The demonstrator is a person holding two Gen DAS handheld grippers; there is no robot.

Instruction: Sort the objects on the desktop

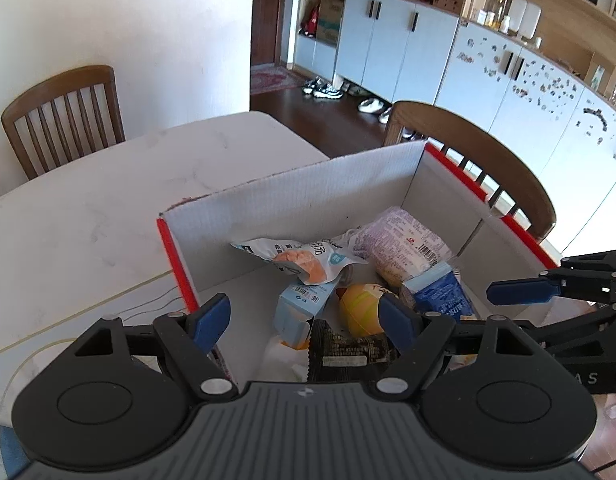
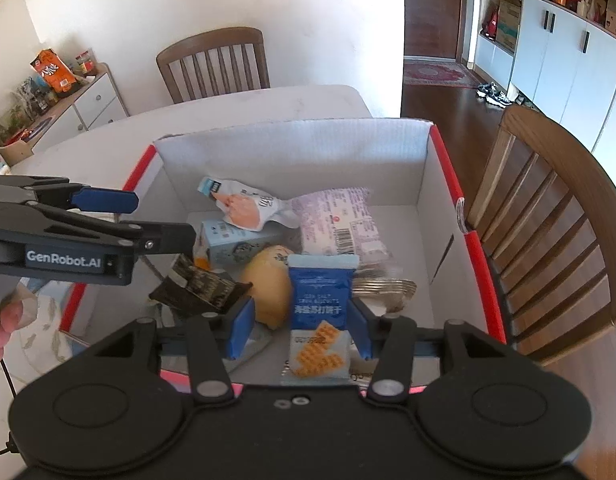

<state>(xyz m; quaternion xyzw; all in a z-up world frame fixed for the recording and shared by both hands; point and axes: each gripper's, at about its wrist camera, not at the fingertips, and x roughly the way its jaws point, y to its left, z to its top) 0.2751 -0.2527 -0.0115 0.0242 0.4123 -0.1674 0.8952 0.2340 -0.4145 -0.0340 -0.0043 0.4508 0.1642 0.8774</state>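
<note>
while both claws hang parted over the red-edged corrugated white cardboard box (image 2: 423,168), the left claw (image 1: 308,322) gapes wide; the right claw (image 2: 302,330) loosely flanks a glossy blue cracker packet (image 2: 319,300).

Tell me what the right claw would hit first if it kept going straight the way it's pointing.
Most likely the blue cracker packet, which stands between the open right claw's fingers inside the box; depth is hard to judge.

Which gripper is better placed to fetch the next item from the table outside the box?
Probably left. The left gripper is open and empty at the box's left wall, beside bare table. The right gripper hangs over the box's middle with the blue cracker packet between its open jaws.
</note>
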